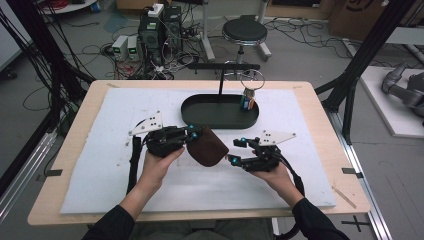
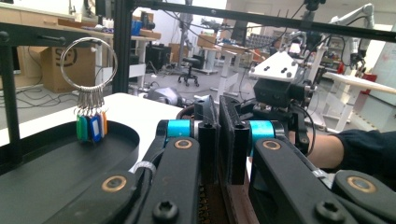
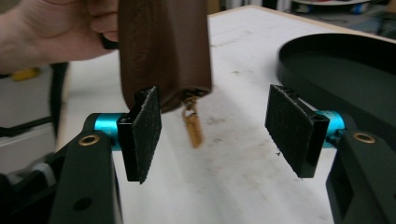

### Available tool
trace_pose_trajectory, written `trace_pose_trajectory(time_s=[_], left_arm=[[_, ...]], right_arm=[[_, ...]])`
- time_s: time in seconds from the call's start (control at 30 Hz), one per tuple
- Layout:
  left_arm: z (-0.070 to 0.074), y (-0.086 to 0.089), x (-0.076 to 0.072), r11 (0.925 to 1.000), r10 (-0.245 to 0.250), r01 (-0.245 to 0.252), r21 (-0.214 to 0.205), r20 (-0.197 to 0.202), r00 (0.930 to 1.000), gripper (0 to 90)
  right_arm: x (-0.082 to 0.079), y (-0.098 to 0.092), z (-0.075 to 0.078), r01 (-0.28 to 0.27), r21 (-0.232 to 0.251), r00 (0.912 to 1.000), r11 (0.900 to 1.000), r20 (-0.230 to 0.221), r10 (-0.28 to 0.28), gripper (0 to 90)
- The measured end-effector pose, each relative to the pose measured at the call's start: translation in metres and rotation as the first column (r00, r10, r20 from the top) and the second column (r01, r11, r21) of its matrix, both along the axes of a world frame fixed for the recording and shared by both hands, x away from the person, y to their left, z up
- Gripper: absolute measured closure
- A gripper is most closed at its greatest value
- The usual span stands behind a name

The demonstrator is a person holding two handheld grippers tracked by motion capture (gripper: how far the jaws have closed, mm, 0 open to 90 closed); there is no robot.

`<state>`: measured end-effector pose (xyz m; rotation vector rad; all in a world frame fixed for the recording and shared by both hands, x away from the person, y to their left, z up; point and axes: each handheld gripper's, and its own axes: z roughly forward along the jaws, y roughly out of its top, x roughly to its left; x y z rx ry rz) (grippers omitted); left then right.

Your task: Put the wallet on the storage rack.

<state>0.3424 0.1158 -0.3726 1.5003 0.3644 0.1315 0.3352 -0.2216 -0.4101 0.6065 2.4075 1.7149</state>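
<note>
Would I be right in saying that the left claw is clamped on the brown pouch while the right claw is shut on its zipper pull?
Not quite: in the right gripper view the right claw stands open, the zipper pull hanging untouched between its pads. The left claw is indeed clamped on the brown pouch.

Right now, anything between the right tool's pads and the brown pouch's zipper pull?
Nothing. In the right gripper view the zipper pull dangles from the brown pouch inside the right tool's open gap, with white mat behind.

Both black grippers, left gripper (image 1: 196, 134) and right gripper (image 1: 238, 150), carry cyan collars, brass-ringed pivots, grey three-cornered plates and black cables; the person's sleeves (image 1: 112, 225) are dark.
</note>
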Motion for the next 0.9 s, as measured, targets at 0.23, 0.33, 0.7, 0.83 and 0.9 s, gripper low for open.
trace_pose_trajectory(time_s=[0.23, 0.33, 0.7, 0.83, 0.9], left_arm=[[-0.001, -0.004, -0.001, 0.9995, -0.021, 0.021, -0.022, 0.005, 0.9998, 86.2], [-0.002, -0.005, -0.002, 0.9995, -0.025, 0.025, -0.020, 0.005, 0.9997, 86.2], [-0.002, 0.000, 0.000, 0.9997, -0.023, 0.023, 0.011, 0.000, 0.9997, 83.8], [0.003, 0.004, 0.003, 0.9981, -0.014, 0.014, 0.061, -0.005, 0.9999, 65.7], [0.005, 0.005, 0.004, 0.9944, -0.025, 0.027, 0.102, -0.013, 0.9996, 55.9]], right_arm=[[0.000, 0.011, -0.003, -0.069, 0.013, 0.9968, 0.9976, -0.040, 0.069, 43.0], [-0.001, 0.012, -0.003, -0.091, 0.003, 0.9952, 0.9958, -0.035, 0.091, 56.7], [0.001, -0.002, 0.007, -0.094, -0.002, 0.9955, 0.9956, -0.011, 0.094, 71.2], [0.000, -0.004, 0.010, -0.090, -0.052, 0.9959, 0.9946, -0.003, 0.090, 71.5], [0.000, -0.006, 0.011, -0.093, -0.058, 0.9956, 0.9940, 0.004, 0.093, 71.5]])
